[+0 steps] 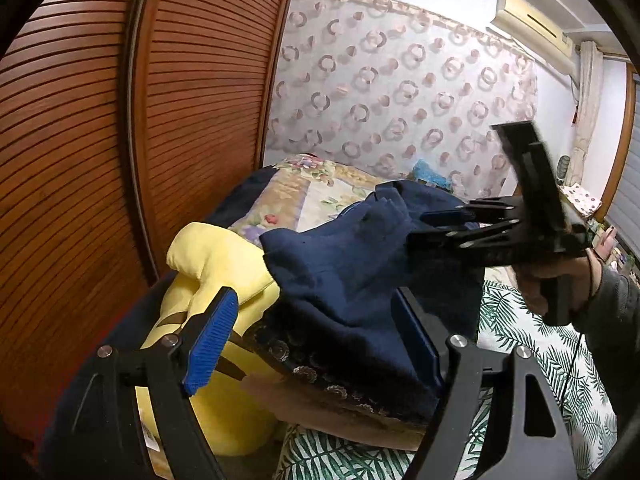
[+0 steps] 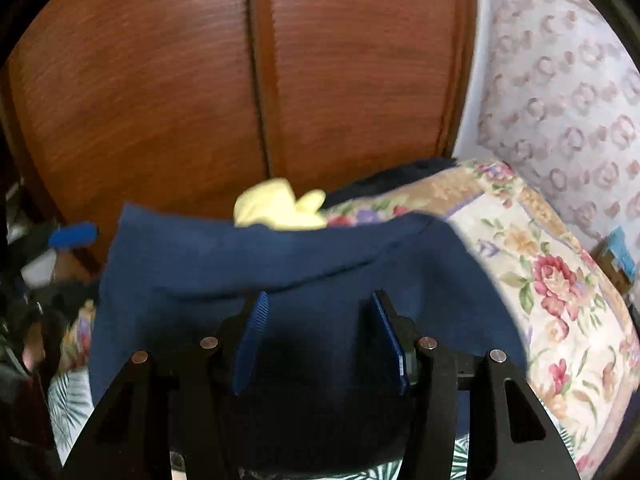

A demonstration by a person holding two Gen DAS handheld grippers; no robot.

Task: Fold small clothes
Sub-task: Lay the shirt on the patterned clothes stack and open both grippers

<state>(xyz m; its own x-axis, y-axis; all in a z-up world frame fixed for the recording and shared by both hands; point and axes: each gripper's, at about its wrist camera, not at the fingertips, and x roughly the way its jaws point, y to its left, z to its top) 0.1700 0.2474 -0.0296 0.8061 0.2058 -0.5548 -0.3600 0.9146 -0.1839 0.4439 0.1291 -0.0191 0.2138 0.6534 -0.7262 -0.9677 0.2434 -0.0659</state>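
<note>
Navy garment (image 1: 352, 276): lay bunched on the bed (image 1: 532, 344), unfolded.
Left tool (image 1: 316, 344): jaws apart, empty.
Right tool (image 2: 320, 344): apart over cloth; grip unclear.
Left: all folding.

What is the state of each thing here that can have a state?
Left gripper: open, nothing between its pads.
Right gripper: jaws apart, navy cloth between them; whether they press it cannot be told.
Navy garment: loosely bunched, draped over a pile, not neatly folded.
Yellow garment: crumpled, partly under the navy garment.
Wardrobe doors: closed.
Floral quilt: folded into a thick stack.
</note>
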